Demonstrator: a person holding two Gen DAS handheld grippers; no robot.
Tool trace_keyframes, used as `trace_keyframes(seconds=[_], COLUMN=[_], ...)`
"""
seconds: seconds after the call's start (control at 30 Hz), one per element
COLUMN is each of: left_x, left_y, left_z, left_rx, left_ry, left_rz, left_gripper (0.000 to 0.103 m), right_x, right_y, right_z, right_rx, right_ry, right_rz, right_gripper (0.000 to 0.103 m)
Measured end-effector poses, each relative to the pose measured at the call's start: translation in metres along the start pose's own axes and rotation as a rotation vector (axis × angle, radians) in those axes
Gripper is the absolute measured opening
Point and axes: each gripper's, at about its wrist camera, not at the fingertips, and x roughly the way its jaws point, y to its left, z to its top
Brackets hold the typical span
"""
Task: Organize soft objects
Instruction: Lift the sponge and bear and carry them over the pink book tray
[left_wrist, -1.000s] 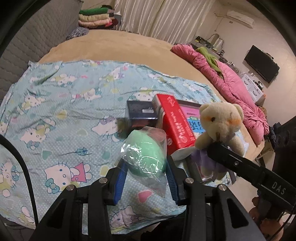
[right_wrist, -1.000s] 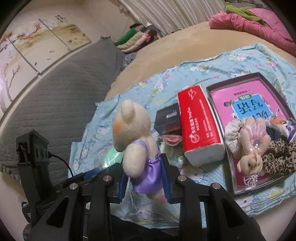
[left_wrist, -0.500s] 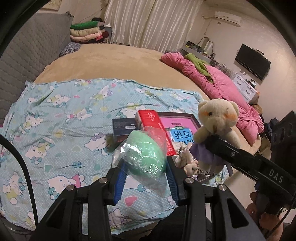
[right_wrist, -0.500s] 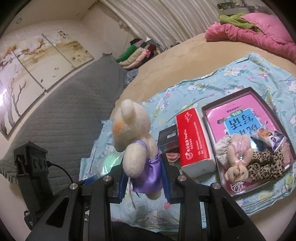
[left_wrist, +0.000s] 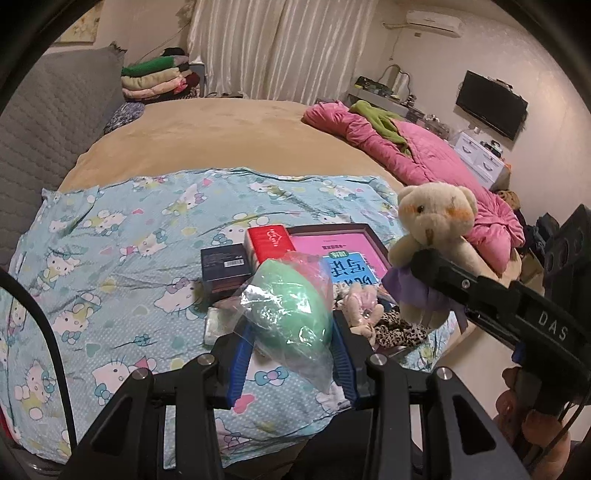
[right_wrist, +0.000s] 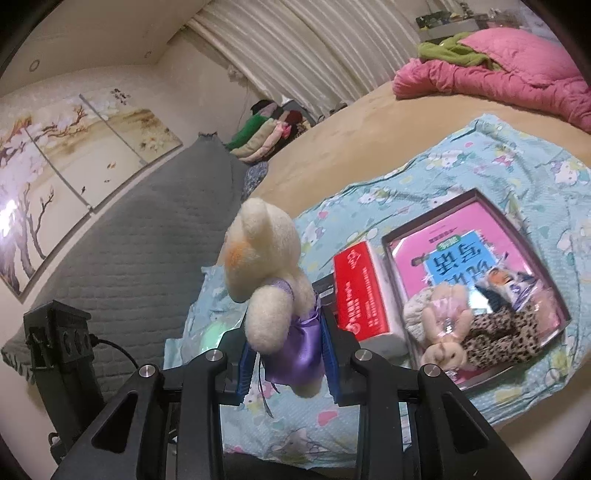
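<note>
Soft objects are in both grippers, lifted above the bed: the left gripper (left_wrist: 291, 354) is clamped on a green sponge in a clear bag (left_wrist: 291, 310), and the right gripper (right_wrist: 288, 350) is clamped on a cream teddy bear (right_wrist: 269, 280) at its purple satin skirt, head up and facing away from that camera. Below them, on the Hello Kitty sheet (left_wrist: 122, 266), lies a shallow box tray (right_wrist: 517, 218) with a pink and blue printed bottom; it already holds a small pink-dressed bear (right_wrist: 443, 332), a leopard-print piece (right_wrist: 506, 328) and a small wrapped packet (right_wrist: 506, 284), all bunched at its near end. A red tissue pack (right_wrist: 358, 295) lies just beside the tray's left wall, and a dark small box (left_wrist: 223, 264) sits beyond it. The step in hand looks like the carry, with both items picked and neither yet placed. The next move probably calls for bringing each gripper over the bare part of the tray, lowering until the item rests inside the walls, then opening the jaws. The bear, held only by loose fabric, may swing or tip on release, and the slick bag could slide, so a low, slow release seems wise, one hand at a time to keep the grippers apart.
</note>
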Motion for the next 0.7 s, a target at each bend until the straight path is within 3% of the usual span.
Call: trace_keyframes(seconds=[0.7], left_x=[0.037], left_y=[-0.051], left_z=[0.010], left_rx=[0.082], left_ry=[0.032], left_rz=[-0.044], left_gripper=[0.041], right_x=[-0.043], right_y=[-0.067], right_z=[0.017], right_rx=[0.114], right_ry=[-0.105], right_rz=[-0.058], right_gripper=[0.032])
